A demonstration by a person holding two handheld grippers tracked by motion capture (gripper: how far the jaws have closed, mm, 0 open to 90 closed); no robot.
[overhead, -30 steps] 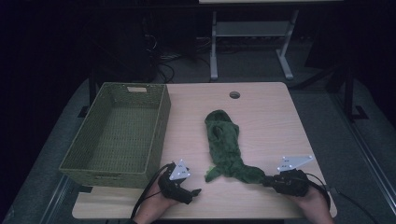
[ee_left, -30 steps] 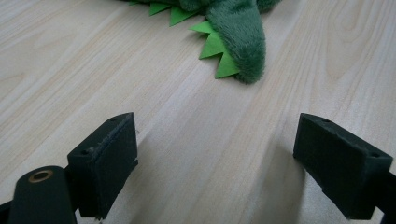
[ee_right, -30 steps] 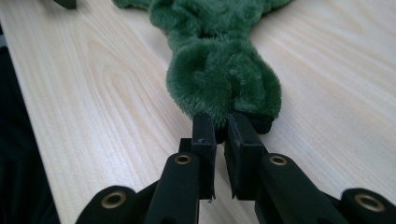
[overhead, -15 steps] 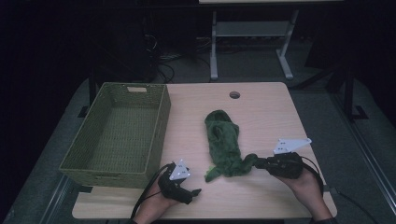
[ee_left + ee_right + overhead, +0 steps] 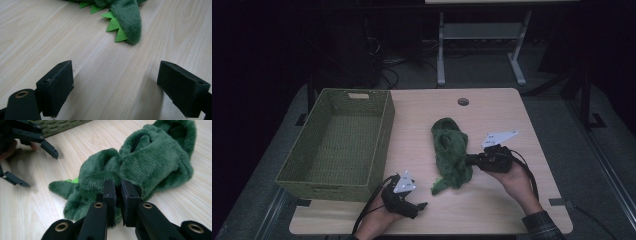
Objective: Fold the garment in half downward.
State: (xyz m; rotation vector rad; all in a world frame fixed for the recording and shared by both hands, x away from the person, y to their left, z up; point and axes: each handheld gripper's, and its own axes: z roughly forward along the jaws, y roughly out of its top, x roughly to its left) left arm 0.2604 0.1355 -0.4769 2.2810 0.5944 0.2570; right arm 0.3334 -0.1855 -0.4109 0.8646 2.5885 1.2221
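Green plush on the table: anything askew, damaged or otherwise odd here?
Nothing damaged or spilled. The green plush lies crumpled in a heap on the table, pinched by the right gripper. The left gripper is open beside it, and the basket stands empty.

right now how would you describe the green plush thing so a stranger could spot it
On the light wooden table, right of the woven green basket, lies a dark green plush toy. It is the only soft, furry thing, with bright green felt spikes along its tail, pinched by the right gripper.
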